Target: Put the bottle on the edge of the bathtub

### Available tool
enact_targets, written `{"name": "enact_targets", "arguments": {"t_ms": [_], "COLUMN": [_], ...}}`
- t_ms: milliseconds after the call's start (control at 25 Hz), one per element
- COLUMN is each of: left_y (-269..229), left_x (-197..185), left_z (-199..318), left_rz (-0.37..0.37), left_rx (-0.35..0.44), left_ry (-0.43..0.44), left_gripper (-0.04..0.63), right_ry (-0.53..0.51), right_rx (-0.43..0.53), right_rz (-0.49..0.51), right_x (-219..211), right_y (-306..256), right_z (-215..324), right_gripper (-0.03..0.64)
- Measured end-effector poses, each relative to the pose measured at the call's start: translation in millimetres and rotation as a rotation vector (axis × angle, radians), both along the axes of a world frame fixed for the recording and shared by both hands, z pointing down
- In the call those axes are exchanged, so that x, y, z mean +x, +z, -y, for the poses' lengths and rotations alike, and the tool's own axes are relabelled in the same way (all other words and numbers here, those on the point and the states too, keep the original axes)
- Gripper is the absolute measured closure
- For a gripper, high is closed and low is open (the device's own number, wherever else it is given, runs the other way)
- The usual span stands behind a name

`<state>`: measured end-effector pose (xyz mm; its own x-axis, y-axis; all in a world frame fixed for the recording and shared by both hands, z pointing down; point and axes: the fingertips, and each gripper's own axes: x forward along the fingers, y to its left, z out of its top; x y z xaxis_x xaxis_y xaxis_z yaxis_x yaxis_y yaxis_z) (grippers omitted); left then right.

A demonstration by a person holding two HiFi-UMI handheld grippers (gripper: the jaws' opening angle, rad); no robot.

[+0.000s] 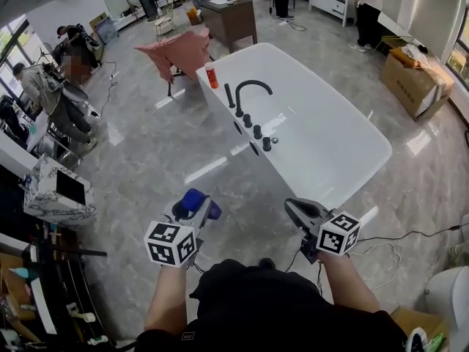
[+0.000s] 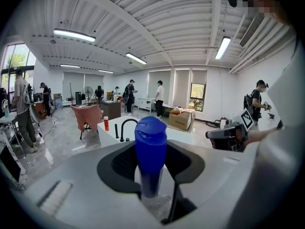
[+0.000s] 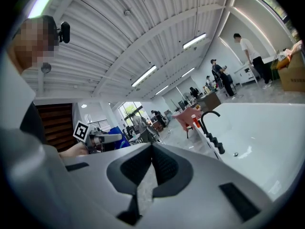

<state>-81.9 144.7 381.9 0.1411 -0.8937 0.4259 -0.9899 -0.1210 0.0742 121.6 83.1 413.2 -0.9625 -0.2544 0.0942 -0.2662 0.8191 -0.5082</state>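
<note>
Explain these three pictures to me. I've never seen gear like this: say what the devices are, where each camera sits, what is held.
There is no robot: a person holds a two-jaw gripper in each hand. The head view comes from a camera on the person's head, looking down; the other two come from cameras riding on the grippers, looking along their jaws. The marker cubes belong to the grippers. The left gripper is closed on a blue bottle, upright between its jaws. The right gripper is shut and empty. Ahead stands a white bathtub with a black faucet; a small orange bottle stands on its rim at a far corner.
</note>
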Motion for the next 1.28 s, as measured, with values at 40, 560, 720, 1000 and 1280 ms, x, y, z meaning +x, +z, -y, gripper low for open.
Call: {"name": "enact_targets", "arguments": {"t_ms": [40,560,720,1000,1280], "left_y": [0,19,30,43,49], "left_x": [-1,-43,-69,-115,-121], "left_z": [3,106,156,231,278], "left_rz": [-0.001,-0.044,-0.042,-0.022,-0.034], "left_rx": [0.0,0.024,0.009,-0.015,-0.031], "left_ry": [0.001,0.077,0.12,0.214,0.298], "left_gripper": [0.437,0.437,0.437,0.438,0.437], "right_ry": [0.006,0.083,0.103,0.153,0.202], "right_rx": [-0.004,-0.036,-0.035,-0.037,-0.073], "right_rz": [-0.002,-0.062,-0.084,-0.113,-0.135], "right_x": [1,-36,-73,-145,-163], "right_y": [2,23,22,21,30], "right_z": [2,70,113,177,211], "right_gripper": [0.606,0.606,0.606,0.606,0.606]}}
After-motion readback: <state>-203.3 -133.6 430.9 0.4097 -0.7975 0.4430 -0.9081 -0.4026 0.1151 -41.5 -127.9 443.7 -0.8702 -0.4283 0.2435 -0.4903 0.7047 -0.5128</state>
